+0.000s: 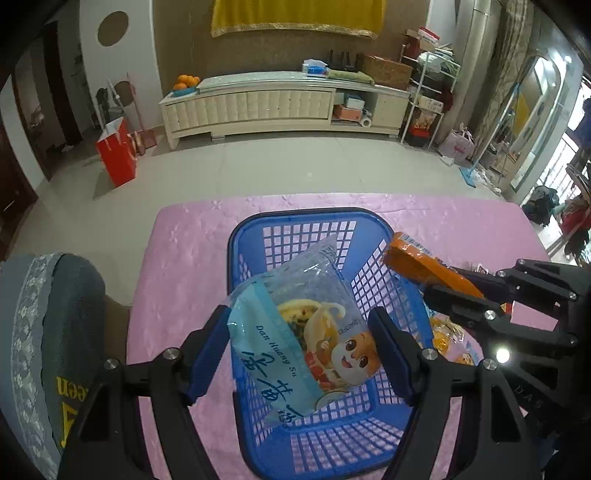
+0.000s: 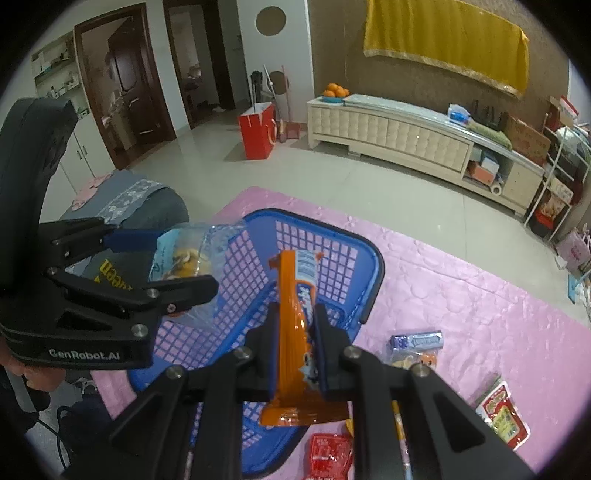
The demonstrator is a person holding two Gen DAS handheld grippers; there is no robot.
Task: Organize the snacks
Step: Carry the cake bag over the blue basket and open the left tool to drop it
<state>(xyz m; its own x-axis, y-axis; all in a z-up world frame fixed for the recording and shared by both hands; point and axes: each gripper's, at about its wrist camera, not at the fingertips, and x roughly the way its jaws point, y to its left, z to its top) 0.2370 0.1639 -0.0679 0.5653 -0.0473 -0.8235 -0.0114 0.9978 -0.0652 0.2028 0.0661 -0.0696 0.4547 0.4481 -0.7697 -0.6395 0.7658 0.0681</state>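
Over one blue basket [image 1: 306, 454], the left gripper [image 1: 301, 354] stands spread around one clear snack bag [image 1: 291, 332] while the right gripper [image 2: 297, 354] clamps one orange bar [image 2: 295, 332].

I see a pink quilted tablecloth [image 1: 184, 258] in the foreground, tiled floor [image 1: 280, 166] beyond it. Long cream TV cabinet [image 1: 258, 107] against the far wall, bowl of oranges [image 1: 185, 82] on its left end, yellow cloth [image 1: 295, 16] hanging above. Red paper bag [image 1: 116, 155] stands on the floor left of the cabinet. Grey lace-trimmed chair back [image 1: 48, 332] just beside the table. Dark wooden doors [image 2: 125, 85] at far left in my right wrist view
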